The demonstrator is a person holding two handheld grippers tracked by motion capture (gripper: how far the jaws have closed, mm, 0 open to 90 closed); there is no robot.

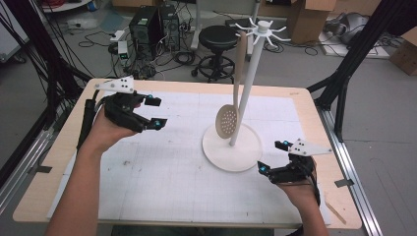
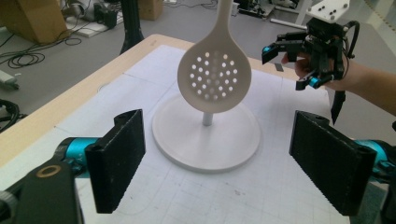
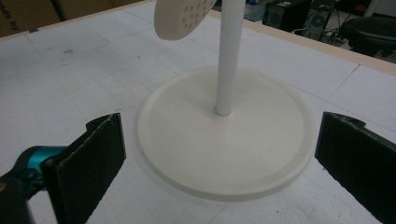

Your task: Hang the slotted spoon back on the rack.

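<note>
Now both hands are low over the bench [image 1: 162,196], and nothing is gripped. On the white stand [image 1: 232,147], just right of centre, the slotted spoon [image 1: 227,120] hangs from a hook at the top of the pole, handle up, perforated bowl down, hovering just above the round base without touching it. Over at nine o'clock from the stand, well apart from it, the left gripper [image 1: 156,112] points toward it with its fingers [image 2: 116,163] spread wide and empty; in the left gripper view the spoon's bowl and the base sit framed in the gap between them, farther off. At about four o'clock from the stand, the right gripper [image 1: 273,156] sits just beside the base rim, low over the bench, its fingers [image 3: 91,161] also wide apart with nothing in them. From the right gripper view the whole base disc lies between those two fingers, the pole rising out of its middle and the edge of the spoon's bowl peeking in at twelve o'clock. White gridded paper covers the bench under everything.
</note>
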